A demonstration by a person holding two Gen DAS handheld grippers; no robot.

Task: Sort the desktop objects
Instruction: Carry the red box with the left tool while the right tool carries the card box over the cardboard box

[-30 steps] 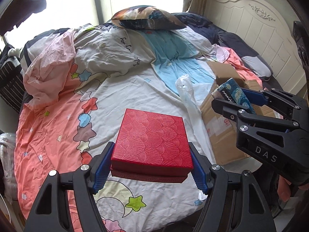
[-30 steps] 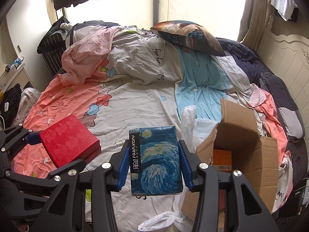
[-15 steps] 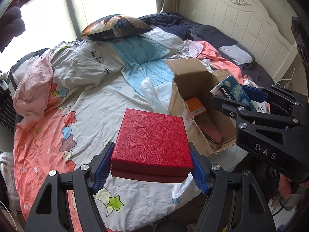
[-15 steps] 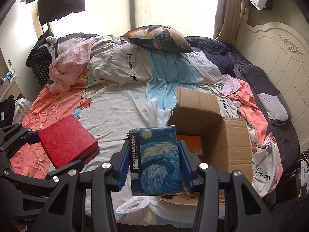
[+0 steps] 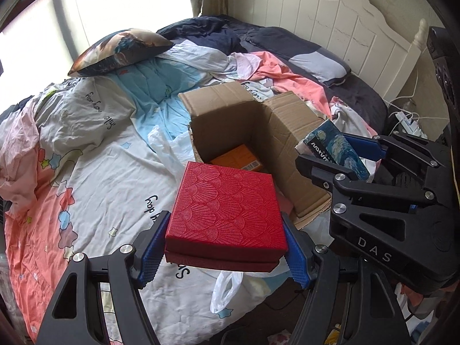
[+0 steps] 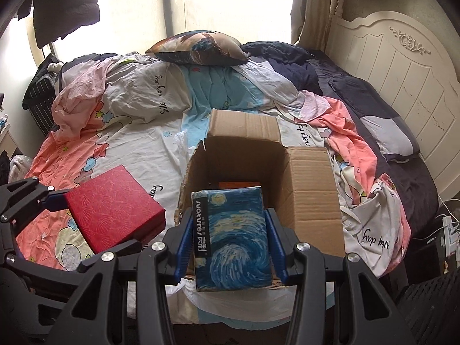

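My left gripper [image 5: 224, 247] is shut on a flat red box [image 5: 227, 210] with a shell pattern, held above the bed just left of an open cardboard box [image 5: 230, 120]. My right gripper [image 6: 230, 244] is shut on a blue swirl-painted pack [image 6: 233, 235], held over the near edge of the cardboard box [image 6: 310, 184]. An orange carton [image 5: 238, 159] lies inside the box. The red box [image 6: 112, 212] and left gripper show at the left of the right wrist view; the blue pack [image 5: 336, 151] and right gripper show at the right of the left wrist view.
The box stands on a bed with rumpled star-print bedding [image 5: 100, 172]. A white plastic bag [image 5: 166, 146] lies beside and under the box. A dark printed pillow [image 6: 201, 49] lies at the far side. A cream headboard [image 6: 402, 66] stands right. Cables and a power strip [image 6: 448, 227] lie beside the bed.
Both grippers have swung right with their loads. The cardboard box has come to the centre of both views, and the blue pack now hangs over its near edge.
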